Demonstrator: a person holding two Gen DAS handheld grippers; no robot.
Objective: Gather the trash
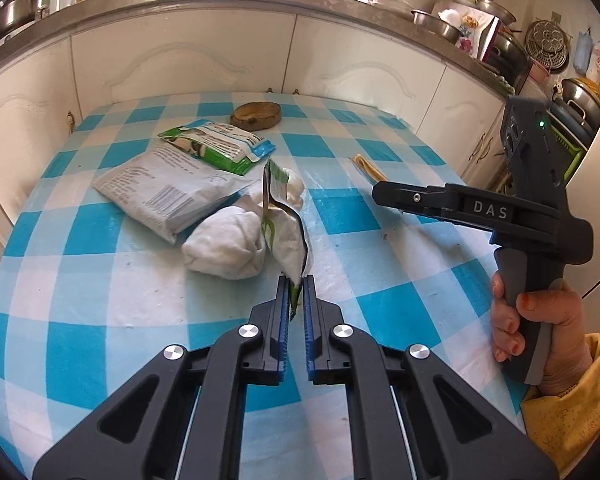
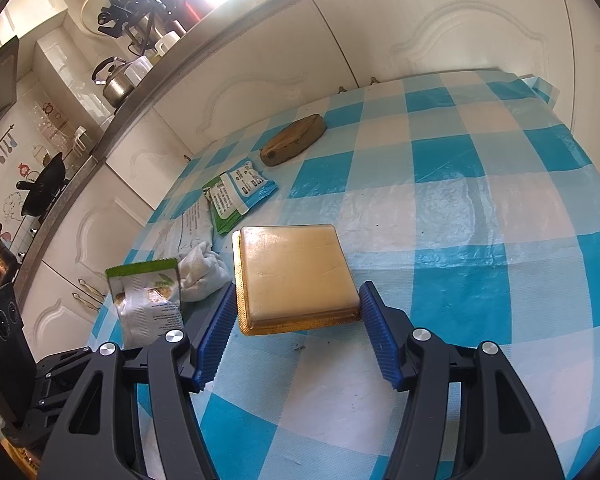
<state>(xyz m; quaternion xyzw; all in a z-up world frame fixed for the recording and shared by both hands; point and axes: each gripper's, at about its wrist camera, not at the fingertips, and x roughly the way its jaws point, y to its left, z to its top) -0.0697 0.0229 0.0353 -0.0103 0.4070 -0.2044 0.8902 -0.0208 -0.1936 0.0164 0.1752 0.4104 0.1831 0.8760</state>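
Observation:
My left gripper (image 1: 296,285) is shut on the bottom corner of an empty green and white snack wrapper (image 1: 285,232), which stands up from the pads just above the checked table. The same wrapper (image 2: 148,300) shows at lower left in the right wrist view. My right gripper (image 2: 298,293) is shut on a flat tan square tray (image 2: 296,276), gripped by its two sides and held over the tablecloth. In the left wrist view, the right gripper (image 1: 382,194) hangs at the right in a person's hand (image 1: 540,328), with an edge of the tray (image 1: 366,168) beyond it.
On the blue checked tablecloth (image 1: 380,308) lie a grey-white bag (image 1: 160,192), a green and blue packet (image 1: 216,144) and a crumpled white wad (image 1: 224,248). A round wooden slab (image 1: 256,116) sits at the far edge. White cabinets (image 1: 180,56) stand behind.

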